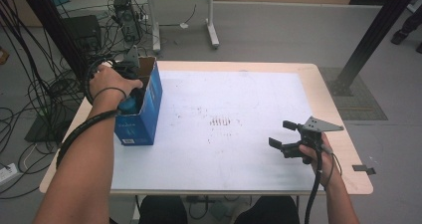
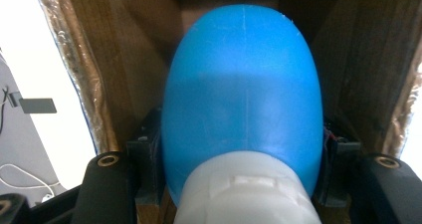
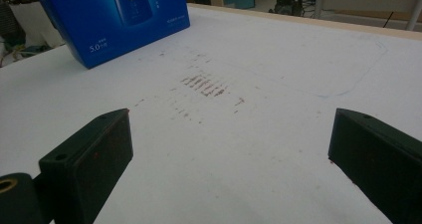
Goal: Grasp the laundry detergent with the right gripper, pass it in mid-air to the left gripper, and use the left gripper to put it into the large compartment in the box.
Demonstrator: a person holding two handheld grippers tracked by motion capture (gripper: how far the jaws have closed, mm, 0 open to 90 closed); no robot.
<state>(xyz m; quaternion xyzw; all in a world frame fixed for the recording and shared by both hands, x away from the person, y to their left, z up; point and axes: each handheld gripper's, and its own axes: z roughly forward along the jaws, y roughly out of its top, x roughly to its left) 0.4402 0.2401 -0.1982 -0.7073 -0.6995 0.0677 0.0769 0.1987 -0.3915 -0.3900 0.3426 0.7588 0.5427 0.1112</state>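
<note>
The bottle (image 2: 244,99) is smooth, rounded blue plastic with a fine seam down its middle and a white cap (image 2: 246,191) at the near end. In the left gripper view it sits between the two black jaws, which press its sides: the left gripper (image 2: 244,149) is clamped on it. The bottle lies inside the box (image 1: 144,104), with brown cardboard walls around it on both sides and behind.

In the high view the box stands at about 9 o'clock on the table (image 1: 259,74), tilted, its open top up toward 11 o'clock; it is blue outside with a label low on its near face. The left hand (image 1: 112,82) sits over the open top, the forearm running up from 7 o'clock, a cable looped along it.

The white mat (image 1: 239,154) covering the table bears a patch of reddish scuff marks (image 1: 221,120) near its centre.

At about 4 o'clock the right hand (image 1: 313,154) holds the right gripper (image 1: 282,134) just above the mat, pointing toward 9 o'clock. Its jaws stand wide apart with nothing between them, well apart from the box.
</note>
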